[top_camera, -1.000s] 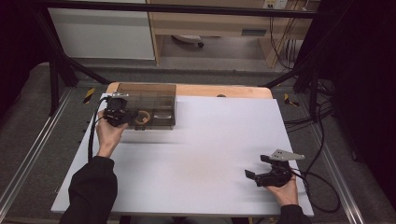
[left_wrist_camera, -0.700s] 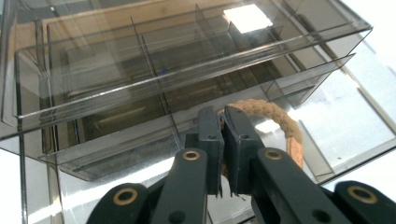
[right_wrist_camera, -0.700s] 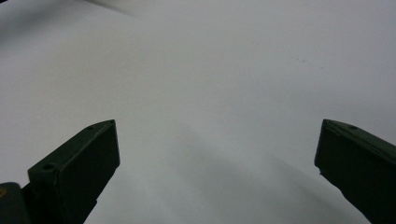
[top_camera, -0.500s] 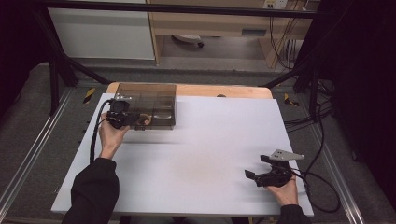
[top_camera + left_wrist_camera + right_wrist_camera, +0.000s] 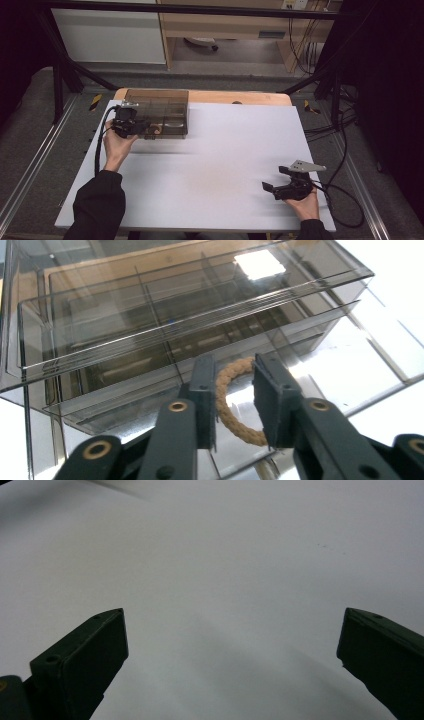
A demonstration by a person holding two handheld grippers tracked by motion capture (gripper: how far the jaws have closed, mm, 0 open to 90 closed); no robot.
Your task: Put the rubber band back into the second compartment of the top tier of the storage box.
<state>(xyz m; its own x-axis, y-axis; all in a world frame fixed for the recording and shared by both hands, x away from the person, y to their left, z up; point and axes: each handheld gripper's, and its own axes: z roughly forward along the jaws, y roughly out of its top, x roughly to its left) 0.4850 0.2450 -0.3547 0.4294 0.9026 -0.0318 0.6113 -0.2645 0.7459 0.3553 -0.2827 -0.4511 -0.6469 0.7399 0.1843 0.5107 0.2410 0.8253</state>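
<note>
A smoky clear plastic organiser box (image 5: 157,102) with dividers stands at the table's far left. A tan rope ring (image 5: 154,131) lies in its near compartment. My left gripper (image 5: 142,130) reaches into that compartment from the left. In the left gripper view its jaws (image 5: 234,385) have just been opening. They stand a little apart with the rope ring (image 5: 220,405) between them, its left side by the left jaw, and are not pressed on it. Near the table's front right corner, my right gripper (image 5: 274,178) rests wide open, with bare white table between its jaws (image 5: 232,615).
The white table top (image 5: 215,150) stretches between the two hands. A wooden strip (image 5: 235,97) runs along its far edge. Cables (image 5: 345,195) trail off the right side, and a black frame and shelving stand behind the table.
The left gripper has shifted very slightly at the box's near left corner, and the rope ring stays in its compartment. The right hand and its gripper have kept still.
</note>
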